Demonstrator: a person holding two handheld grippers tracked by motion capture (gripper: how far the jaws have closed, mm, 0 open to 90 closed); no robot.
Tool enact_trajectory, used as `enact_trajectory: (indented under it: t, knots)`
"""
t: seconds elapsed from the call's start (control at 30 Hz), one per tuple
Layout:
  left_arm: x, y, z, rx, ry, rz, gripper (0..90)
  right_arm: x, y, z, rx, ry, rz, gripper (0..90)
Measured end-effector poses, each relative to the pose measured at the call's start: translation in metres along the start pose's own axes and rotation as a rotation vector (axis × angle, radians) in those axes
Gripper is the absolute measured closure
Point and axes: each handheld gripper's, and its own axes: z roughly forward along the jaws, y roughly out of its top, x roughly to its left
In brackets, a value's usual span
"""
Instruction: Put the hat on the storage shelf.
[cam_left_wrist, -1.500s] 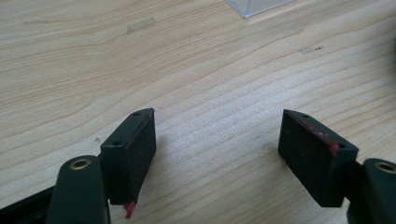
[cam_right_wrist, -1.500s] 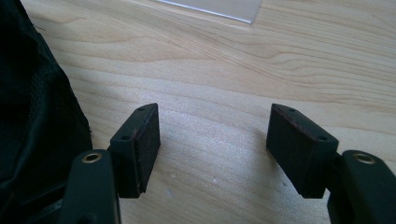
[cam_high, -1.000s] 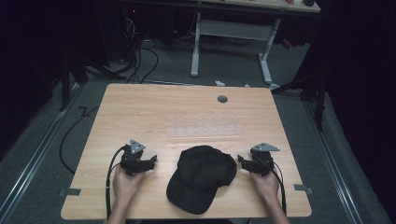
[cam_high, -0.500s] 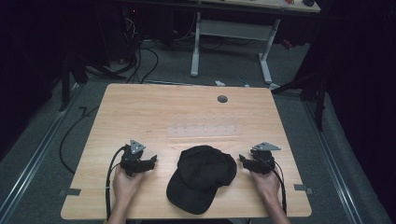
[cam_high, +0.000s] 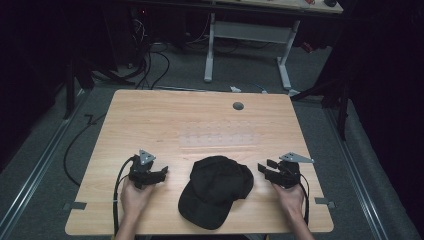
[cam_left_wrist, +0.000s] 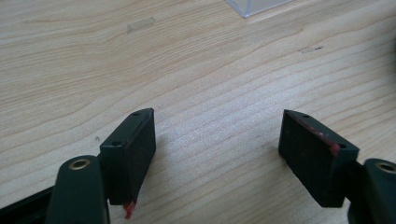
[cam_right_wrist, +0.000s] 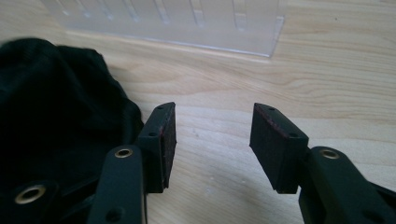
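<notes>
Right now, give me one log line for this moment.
left gripper: open, on table, holding nothing | right gripper: open, holding nothing | black cap: flat between them, ungrasped | clear tray: beyond cap

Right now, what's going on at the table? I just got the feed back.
A person holds a gripper in each hand at a wooden table. The left gripper and right gripper rest on either side of a black cap, jaws open, gripping nothing. The cap lies flat on the table between them, apart from both. A clear plastic tray sits just beyond the cap.
</notes>
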Motion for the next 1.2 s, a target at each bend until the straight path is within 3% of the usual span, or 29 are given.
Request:
enact_trajectory:
  t: [0.1,0.23,0.4,0.63,0.9,1.2]
  knots:
    - [0.000,0.000,0.000,0.000,0.000,0.000,27.8,0.004,0.005,-0.006,0.001,0.027,0.004,51.3]
    - [0.000,0.000,0.000,0.000,0.000,-0.001,27.9,0.011,0.013,-0.010,-0.003,0.052,-0.029,49.1]
    - [0.000,0.000,0.000,-0.002,0.001,0.000,27.9,0.020,0.023,-0.011,0.000,0.102,-0.046,43.3]
    - [0.000,0.000,0.000,0.000,0.000,-0.001,27.9,0.033,0.032,-0.011,-0.006,0.137,-0.071,40.3]
    - [0.000,0.000,0.000,0.000,0.000,-0.001,28.0,0.051,0.043,0.001,0.027,0.177,-0.122,39.4]
    - [0.000,0.000,0.000,-0.001,0.000,-0.001,28.0,0.066,0.048,0.017,0.074,0.203,-0.148,39.9]
